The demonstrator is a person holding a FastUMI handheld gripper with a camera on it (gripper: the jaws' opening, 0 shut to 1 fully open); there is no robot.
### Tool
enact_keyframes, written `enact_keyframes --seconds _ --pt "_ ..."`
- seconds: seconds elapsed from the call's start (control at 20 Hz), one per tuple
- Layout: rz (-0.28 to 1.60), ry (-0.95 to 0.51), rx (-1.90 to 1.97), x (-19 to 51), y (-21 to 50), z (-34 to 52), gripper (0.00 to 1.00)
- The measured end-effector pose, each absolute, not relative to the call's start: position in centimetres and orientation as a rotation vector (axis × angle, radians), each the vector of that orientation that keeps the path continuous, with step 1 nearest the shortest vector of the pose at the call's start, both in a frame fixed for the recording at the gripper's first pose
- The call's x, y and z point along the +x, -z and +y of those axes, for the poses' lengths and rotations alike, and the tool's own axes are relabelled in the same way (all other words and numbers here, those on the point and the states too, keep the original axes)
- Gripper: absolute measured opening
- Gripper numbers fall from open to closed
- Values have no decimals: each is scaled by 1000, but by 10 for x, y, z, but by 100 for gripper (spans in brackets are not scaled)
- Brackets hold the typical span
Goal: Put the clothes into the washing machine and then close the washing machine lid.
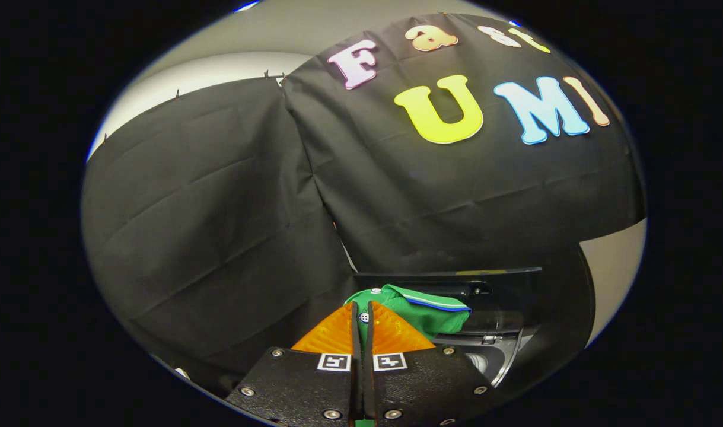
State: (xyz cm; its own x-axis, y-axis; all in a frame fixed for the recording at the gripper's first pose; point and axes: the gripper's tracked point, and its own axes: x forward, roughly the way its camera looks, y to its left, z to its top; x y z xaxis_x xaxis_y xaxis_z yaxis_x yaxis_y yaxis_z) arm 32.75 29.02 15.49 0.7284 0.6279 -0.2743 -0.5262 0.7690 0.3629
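A green polo shirt (423,311) with a blue-and-white trimmed collar and a white button hangs bunched from my gripper (362,309). Both fingers are pressed together on a fold of the shirt, with only a thin strip of cloth between them. The shirt is held up in the air, just ahead of the fingers. Beyond it and lower to the right is the washing machine (491,350), dark, with its raised lid (456,274) standing behind the shirt and part of the round tub opening showing below.
The booth's black cloth wall (231,207) rises close behind the machine and wraps round to the left. A pale wall (613,267) shows past the cloth on the right.
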Motion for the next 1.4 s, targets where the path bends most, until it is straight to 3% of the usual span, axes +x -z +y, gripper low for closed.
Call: enact_keyframes --seconds 1.0,1.4 --pt "467 -443 94 362 4 303 0" --pt "579 -399 33 360 64 303 10"
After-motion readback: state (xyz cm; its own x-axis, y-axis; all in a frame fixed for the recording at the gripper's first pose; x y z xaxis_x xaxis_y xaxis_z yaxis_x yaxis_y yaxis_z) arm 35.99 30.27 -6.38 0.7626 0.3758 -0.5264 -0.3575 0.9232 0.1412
